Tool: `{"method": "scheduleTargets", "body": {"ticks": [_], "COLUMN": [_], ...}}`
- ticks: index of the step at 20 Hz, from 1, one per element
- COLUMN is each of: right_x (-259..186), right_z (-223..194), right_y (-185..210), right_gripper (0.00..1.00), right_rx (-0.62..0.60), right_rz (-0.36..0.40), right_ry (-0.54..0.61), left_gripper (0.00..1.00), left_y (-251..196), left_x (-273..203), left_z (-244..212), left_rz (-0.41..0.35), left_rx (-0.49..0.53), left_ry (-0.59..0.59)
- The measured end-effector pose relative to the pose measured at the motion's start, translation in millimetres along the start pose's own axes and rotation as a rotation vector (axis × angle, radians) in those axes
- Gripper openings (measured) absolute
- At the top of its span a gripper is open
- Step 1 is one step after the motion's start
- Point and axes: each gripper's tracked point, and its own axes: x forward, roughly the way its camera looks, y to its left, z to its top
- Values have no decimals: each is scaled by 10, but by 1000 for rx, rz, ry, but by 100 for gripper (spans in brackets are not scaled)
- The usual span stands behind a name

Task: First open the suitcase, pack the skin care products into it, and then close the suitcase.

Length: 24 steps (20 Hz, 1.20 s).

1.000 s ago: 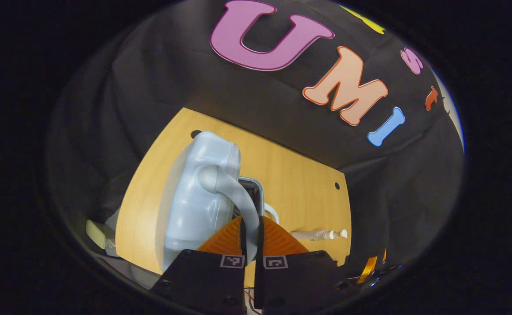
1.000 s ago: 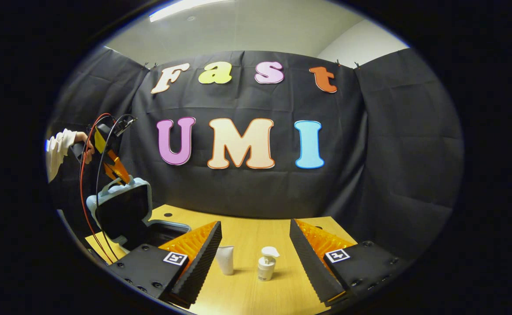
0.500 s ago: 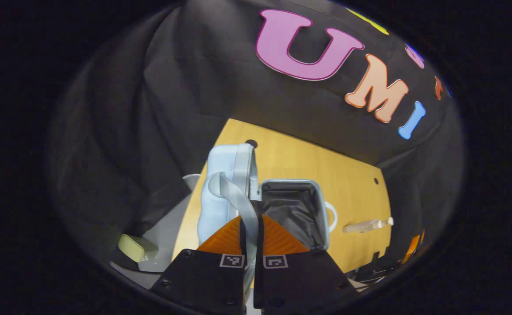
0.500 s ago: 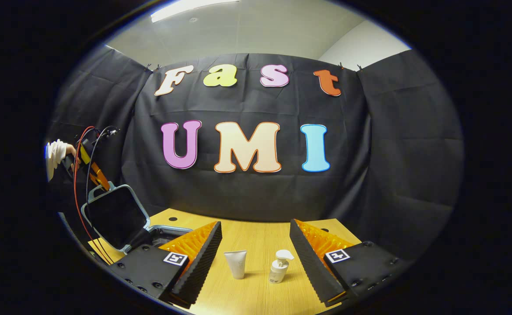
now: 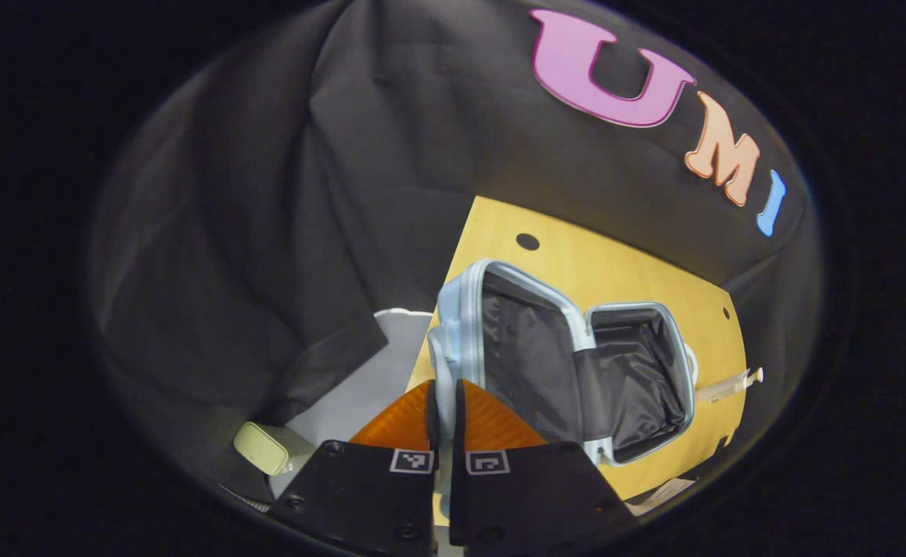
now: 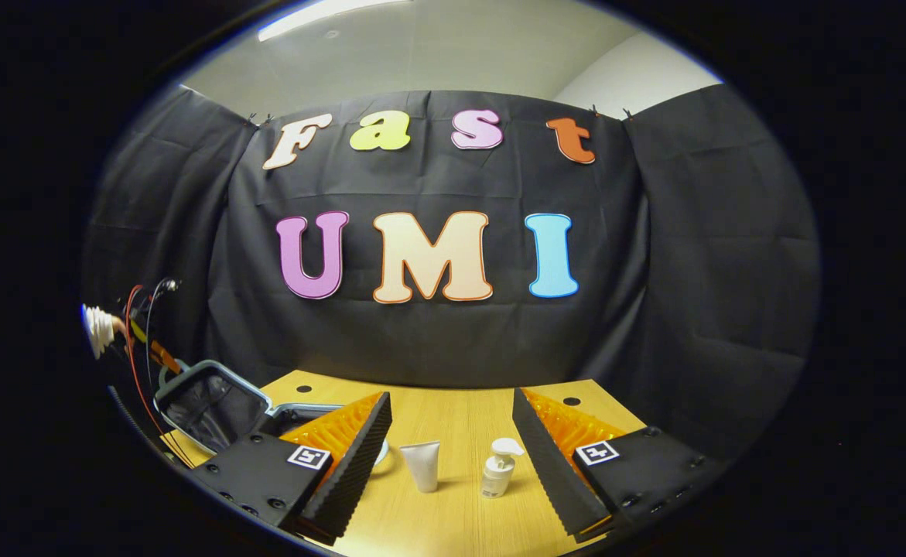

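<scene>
The pale blue suitcase (image 5: 576,325) lies open on the wooden table (image 5: 576,263), its lid (image 5: 522,363) tilted back and its black-lined base (image 5: 638,371) beside it. My left gripper (image 5: 443,402) is shut on the lid's handle (image 5: 440,363). In the right gripper view the lid (image 6: 209,404) leans far back at the left, with the left gripper (image 6: 160,354) and a sleeve (image 6: 98,331) behind it. My right gripper (image 6: 453,456) hangs open over the table. Between and beyond its fingers stand a white tube (image 6: 424,466) and a white pump bottle (image 6: 497,468).
A small pale green object (image 5: 261,447) lies on a grey surface (image 5: 360,387) off the table's left edge. Red and black cables (image 6: 139,348) trail from the left gripper. Two round holes (image 6: 304,389) mark the table near the back wall.
The lid has swung from upright to leaning far back, showing its black lining. My left gripper went down and to the left with the handle. The right gripper barely moved.
</scene>
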Motion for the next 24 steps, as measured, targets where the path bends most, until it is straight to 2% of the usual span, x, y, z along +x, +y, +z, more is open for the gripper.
{"method": "scheduleTargets", "body": {"ticks": [6,9,10,11,12,14,17,20,24], "right_x": [27,17,21,20,25,53,102,169,270], "right_z": [38,12,-7,-27,-41,-84,-155,-213,-352], "right_y": [-138,-143,-147,-150,-149,-150,-165,-219,-343], "right_gripper": [99,99,99,99,99,99,99,99,99], "right_rx": [15,17,13,9,5,-5,-24,-34,-39], "right_rz": [-50,-60,-64,-66,-65,-64,-61,-56,-54], "right_ry": [17,28,32,36,38,46,55,62,75], "left_gripper": [1,1,2,9,3,40,96,96,96], "left_y": [265,311,352,444,526,552,227,-407,-1756], "left_x": [528,639,615,589,547,355,-57,-546,-1096], "left_z": [-761,-840,-815,-788,-711,-491,-83,254,424], "left_rz": [-60,-82,-66,-34,5,61,56,-8,-169], "left_rx": [-117,-169,-170,-139,-97,-9,65,129,230], "left_ry": [98,88,80,53,13,-63,-205,-348,-525]}}
